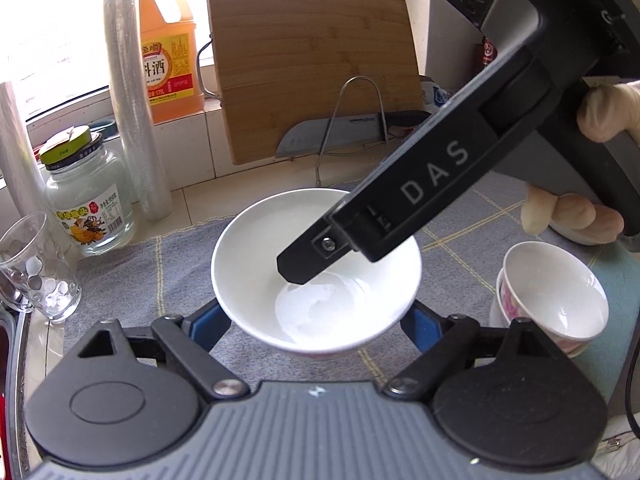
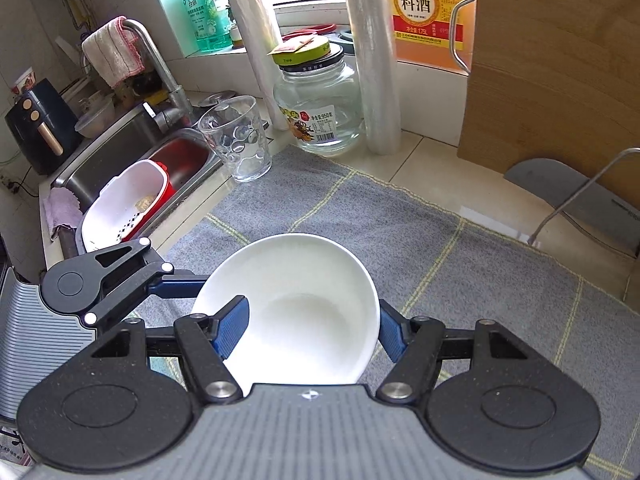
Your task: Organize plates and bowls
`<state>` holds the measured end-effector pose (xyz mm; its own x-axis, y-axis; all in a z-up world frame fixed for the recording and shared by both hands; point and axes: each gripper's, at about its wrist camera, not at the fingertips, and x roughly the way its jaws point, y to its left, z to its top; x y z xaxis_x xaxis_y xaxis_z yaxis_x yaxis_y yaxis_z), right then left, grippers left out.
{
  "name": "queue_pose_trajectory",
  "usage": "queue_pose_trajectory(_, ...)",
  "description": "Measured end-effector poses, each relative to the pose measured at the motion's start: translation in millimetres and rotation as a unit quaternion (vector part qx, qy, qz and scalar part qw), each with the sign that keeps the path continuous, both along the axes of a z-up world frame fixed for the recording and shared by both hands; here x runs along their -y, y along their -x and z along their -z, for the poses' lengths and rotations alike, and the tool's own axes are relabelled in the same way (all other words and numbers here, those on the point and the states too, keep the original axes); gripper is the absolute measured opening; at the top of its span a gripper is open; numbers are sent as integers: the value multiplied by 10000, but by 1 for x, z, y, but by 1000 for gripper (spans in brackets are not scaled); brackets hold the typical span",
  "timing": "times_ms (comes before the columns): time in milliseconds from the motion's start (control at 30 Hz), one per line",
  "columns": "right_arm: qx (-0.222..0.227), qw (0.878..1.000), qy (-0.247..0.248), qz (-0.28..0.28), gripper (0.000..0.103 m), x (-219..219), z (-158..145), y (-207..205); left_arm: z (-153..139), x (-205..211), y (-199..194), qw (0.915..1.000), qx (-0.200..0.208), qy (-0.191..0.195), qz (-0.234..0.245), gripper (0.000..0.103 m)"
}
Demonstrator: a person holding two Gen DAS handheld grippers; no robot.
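Note:
A white bowl (image 1: 316,268) sits on the grey checked cloth (image 1: 132,276). My left gripper (image 1: 316,326) has its blue-padded fingers (image 1: 210,322) on either side of the bowl, below its rim. My right gripper (image 2: 308,330) reaches in from the right; in the left wrist view one of its fingers (image 1: 316,248) dips inside the bowl. In the right wrist view the bowl (image 2: 296,312) sits between its jaws, one blue pad (image 2: 232,326) inside the rim and the other outside. Two stacked flower-patterned bowls (image 1: 552,296) stand to the right.
A glass tumbler (image 2: 236,138), a lidded glass jar (image 2: 320,100), rolls of plastic film (image 2: 374,60), an orange cooking-wine bottle (image 1: 168,48) and a wooden cutting board (image 1: 316,68) with a knife rack line the back. A sink (image 2: 116,160) with a white colander lies at the left.

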<state>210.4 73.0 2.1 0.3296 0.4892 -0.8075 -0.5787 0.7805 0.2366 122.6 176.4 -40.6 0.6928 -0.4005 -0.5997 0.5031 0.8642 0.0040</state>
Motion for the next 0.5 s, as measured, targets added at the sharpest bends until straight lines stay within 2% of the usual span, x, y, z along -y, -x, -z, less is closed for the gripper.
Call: queue_pose_trajectory(500,231,9980,-59,582,73,76,-21,62,-22,60,43,9972,146,-83,733,90)
